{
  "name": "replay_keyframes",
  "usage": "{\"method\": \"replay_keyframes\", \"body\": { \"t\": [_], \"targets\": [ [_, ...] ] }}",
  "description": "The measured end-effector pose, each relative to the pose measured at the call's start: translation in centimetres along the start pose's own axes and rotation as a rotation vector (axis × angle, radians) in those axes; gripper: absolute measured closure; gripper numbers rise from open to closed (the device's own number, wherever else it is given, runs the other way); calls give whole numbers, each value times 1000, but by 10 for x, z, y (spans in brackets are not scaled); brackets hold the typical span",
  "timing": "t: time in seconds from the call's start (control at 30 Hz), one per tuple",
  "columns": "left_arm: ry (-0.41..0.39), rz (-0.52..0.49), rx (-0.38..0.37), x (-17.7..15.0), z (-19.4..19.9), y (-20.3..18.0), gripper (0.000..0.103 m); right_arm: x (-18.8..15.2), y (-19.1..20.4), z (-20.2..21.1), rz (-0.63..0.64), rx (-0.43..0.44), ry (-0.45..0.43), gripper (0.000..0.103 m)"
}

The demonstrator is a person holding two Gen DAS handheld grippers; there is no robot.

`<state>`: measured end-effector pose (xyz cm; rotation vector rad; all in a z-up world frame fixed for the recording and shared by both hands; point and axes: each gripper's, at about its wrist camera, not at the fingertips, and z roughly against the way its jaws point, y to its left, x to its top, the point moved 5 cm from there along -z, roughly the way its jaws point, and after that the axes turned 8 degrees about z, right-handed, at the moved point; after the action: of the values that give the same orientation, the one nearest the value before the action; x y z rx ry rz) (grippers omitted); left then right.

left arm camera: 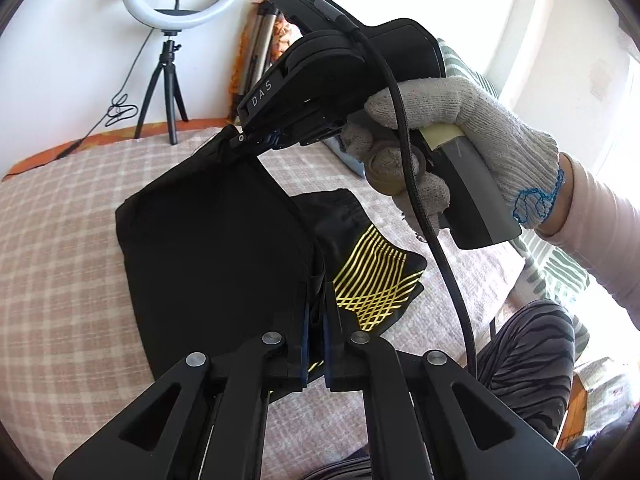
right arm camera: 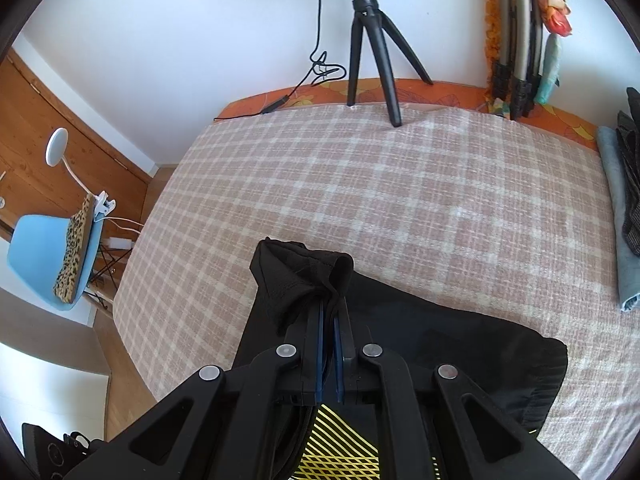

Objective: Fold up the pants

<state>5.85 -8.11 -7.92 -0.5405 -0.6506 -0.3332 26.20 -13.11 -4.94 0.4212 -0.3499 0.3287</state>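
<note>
Black pants (left arm camera: 208,240) with a gold line print (left arm camera: 372,280) lie partly folded on the checked bedspread (left arm camera: 60,240). My left gripper (left arm camera: 314,300) is shut on one edge of the lifted black fabric. My right gripper (left arm camera: 256,140), held by a gloved hand (left arm camera: 460,120), is shut on the far corner of the same fold. In the right wrist view my right gripper (right arm camera: 329,312) pinches a bunched black hem (right arm camera: 300,276), with the pants (right arm camera: 460,344) and gold print (right arm camera: 340,448) below it.
A ring light on a black tripod (right arm camera: 372,40) stands at the far edge of the bed, its cable (right arm camera: 316,68) trailing left. Folded grey clothes (right arm camera: 624,208) lie at the right. A blue chair (right arm camera: 52,252) stands left of the bed.
</note>
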Motion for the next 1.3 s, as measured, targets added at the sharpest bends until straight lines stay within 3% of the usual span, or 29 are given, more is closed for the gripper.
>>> {"method": "replay_keyframes", "body": {
  "t": [0.23,0.5,0.73,0.9,1.07,1.2,1.3],
  "targets": [
    [93,-137,-41,-3,-30,-47,99,-27,-55,9,-78,-12,-5,101],
    [172,-178,-88,-3,-60,-73,99,-48,-100,12,-134,-18,-14,101],
    [222,-276,-138,-10,-81,-115,99,-70,-145,16,-190,-42,4,101],
    [261,-311,-150,-14,-90,-127,99,-77,-153,11,-195,-24,8,101],
    [225,-292,-107,-2,-69,-108,94,-81,-161,10,-202,-16,3,101],
    [154,-312,42,5,-49,-61,93,-83,-159,13,-157,-22,-9,100],
    [173,-201,117,5,-49,-8,93,-83,-158,18,-122,-67,-18,93]
  ]
}}
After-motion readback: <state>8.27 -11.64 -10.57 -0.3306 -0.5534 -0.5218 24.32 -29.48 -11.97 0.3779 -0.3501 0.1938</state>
